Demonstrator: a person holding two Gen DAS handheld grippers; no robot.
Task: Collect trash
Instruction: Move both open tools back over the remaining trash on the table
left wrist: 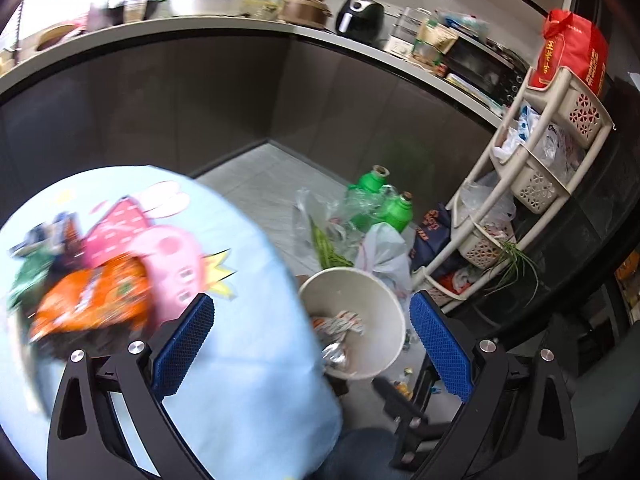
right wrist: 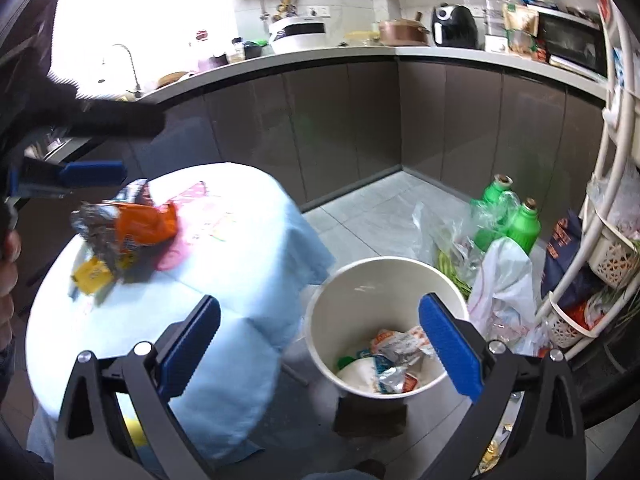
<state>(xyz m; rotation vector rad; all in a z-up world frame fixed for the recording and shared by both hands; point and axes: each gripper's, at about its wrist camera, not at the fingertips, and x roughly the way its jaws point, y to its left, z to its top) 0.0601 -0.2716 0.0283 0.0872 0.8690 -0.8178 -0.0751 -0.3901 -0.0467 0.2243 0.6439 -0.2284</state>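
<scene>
Wrappers (right wrist: 128,232) on the table (right wrist: 224,264), bin (right wrist: 320,320) just right of it

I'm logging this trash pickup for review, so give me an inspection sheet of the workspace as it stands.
Surface: round table under a light blue cartoon-print cloth.
Job's things: white bin on the floor beside the table, holding crumpled wrappers; orange snack bag and yellow packet on the table.
Clutter: two green bottles and plastic bags on the floor behind the bin.
Grippers: left tongs open, nothing between; right tongs open above the bin, empty.
Cables: nothing seen.
Surroundings: kitchen counter with appliances, dark cabinets below; cream basket rack at right.
</scene>
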